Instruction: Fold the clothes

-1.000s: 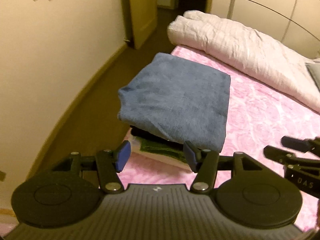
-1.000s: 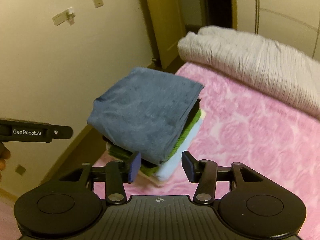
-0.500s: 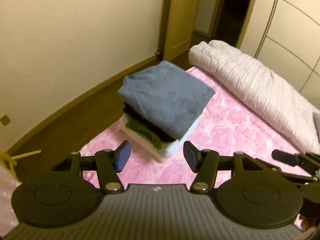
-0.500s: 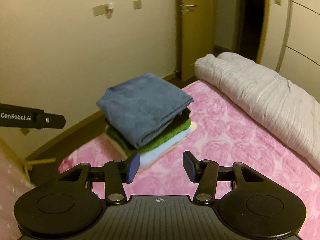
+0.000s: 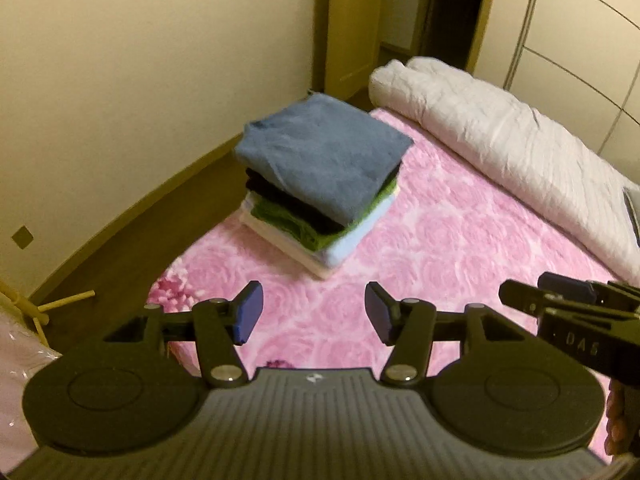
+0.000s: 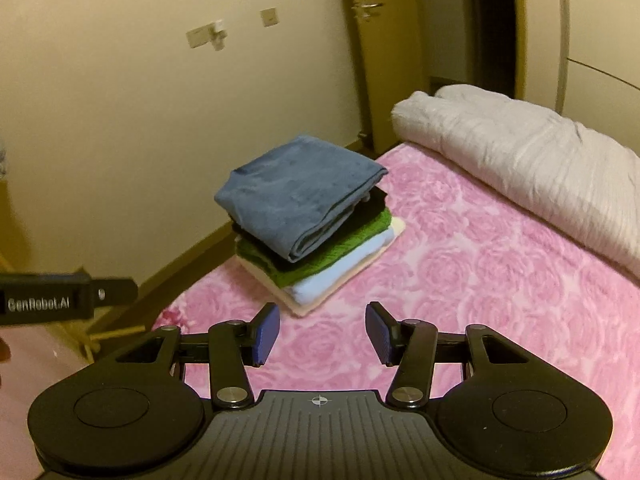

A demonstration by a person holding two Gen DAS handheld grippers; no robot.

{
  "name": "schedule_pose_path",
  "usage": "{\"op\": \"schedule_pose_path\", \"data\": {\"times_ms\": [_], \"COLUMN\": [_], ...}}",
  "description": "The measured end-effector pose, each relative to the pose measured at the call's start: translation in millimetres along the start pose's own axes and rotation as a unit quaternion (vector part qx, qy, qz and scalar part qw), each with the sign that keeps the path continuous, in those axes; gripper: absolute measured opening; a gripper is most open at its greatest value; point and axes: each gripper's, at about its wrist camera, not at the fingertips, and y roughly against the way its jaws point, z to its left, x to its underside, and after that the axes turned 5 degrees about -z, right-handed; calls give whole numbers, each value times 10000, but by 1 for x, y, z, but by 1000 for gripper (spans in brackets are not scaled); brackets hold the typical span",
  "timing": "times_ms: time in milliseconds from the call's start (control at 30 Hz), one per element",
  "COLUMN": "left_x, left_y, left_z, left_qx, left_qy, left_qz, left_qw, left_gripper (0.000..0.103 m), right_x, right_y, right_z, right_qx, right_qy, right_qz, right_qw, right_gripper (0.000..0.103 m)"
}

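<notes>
A stack of folded clothes [image 5: 320,184] sits near the corner of the pink rose-patterned bed [image 5: 460,248]. Its top piece is a folded blue garment [image 6: 296,196]; black, green, pale blue and cream layers lie under it. My left gripper [image 5: 314,312] hovers open over the bed, short of the stack, nothing between its blue pads. My right gripper [image 6: 322,334] is also open and empty, a little back from the stack [image 6: 316,224]. The right gripper's body shows at the right edge of the left wrist view, and the left gripper's body at the left edge of the right wrist view.
A rolled white quilt [image 5: 504,148] lies along the far side of the bed. A cream wall [image 5: 140,80] and brown floor [image 5: 132,240] run left of the bed, with a door [image 6: 380,52] behind. A wooden frame [image 5: 44,304] stands on the floor at lower left.
Both grippers have pulled back and up from the stack, which now looks smaller and farther. The blue garment stays on top. Both grippers stay open.
</notes>
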Motion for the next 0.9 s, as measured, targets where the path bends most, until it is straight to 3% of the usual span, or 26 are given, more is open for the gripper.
{"op": "schedule_pose_path", "data": {"times_ms": [200,400,667,900], "left_x": [23,43,50,63], "left_y": [-10,-16,3,18], "left_z": [14,19,-12,-82], "left_qx": [87,-318,-623,-800], "left_qy": [-210,-290,-96,322], "left_qz": [321,415,191,100], "left_qw": [9992,9982,9978,9962], "left_gripper": [52,52,53,53], "right_x": [17,31,22,20], "right_y": [3,5,16,32], "right_z": [16,24,5,-42], "right_qx": [291,559,209,-231], "right_qy": [67,338,535,1009], "right_qz": [371,579,442,547], "right_qw": [9989,9962,9974,9931], "right_gripper": [52,52,52,52]}}
